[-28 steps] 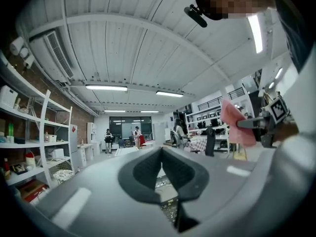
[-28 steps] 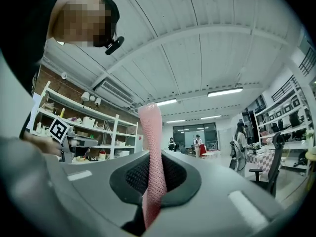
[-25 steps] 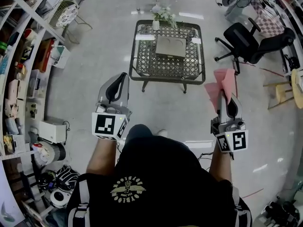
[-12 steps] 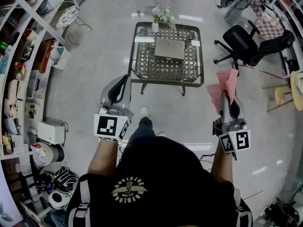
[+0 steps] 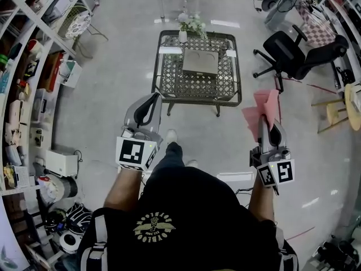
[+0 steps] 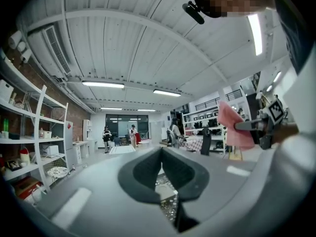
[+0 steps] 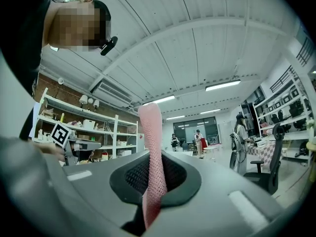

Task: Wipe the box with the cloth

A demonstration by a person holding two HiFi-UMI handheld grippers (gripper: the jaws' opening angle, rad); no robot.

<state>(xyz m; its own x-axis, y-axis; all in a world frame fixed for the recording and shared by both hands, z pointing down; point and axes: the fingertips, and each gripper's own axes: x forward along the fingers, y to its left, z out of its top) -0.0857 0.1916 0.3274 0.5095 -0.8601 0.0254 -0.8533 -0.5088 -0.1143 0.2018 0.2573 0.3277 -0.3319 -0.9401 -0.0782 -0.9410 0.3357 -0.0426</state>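
A flat grey box (image 5: 200, 62) lies on a low metal lattice table (image 5: 194, 98) ahead of me. A pink cloth (image 5: 261, 106) stands up from my right gripper (image 5: 266, 119), which is shut on it and held well short of the table, to its right. In the right gripper view the cloth (image 7: 150, 132) runs up between the jaws of the right gripper (image 7: 154, 163). My left gripper (image 5: 154, 97) is shut and holds nothing, level with the table's front left corner but short of it. In the left gripper view, the left gripper (image 6: 161, 155) has its jaws meeting at the tips, and the cloth (image 6: 232, 125) shows at right.
A small vase of flowers (image 5: 190, 25) stands at the table's far edge. A black office chair (image 5: 293, 48) is to the right of the table and a wooden stool (image 5: 337, 110) further right. Packed shelves (image 5: 28, 89) line the left side. Several people stand far off.
The person has stepped forward, one foot now showing ahead of the body. Both grippers have shifted slightly. The right one still holds the cloth and the left stays shut.
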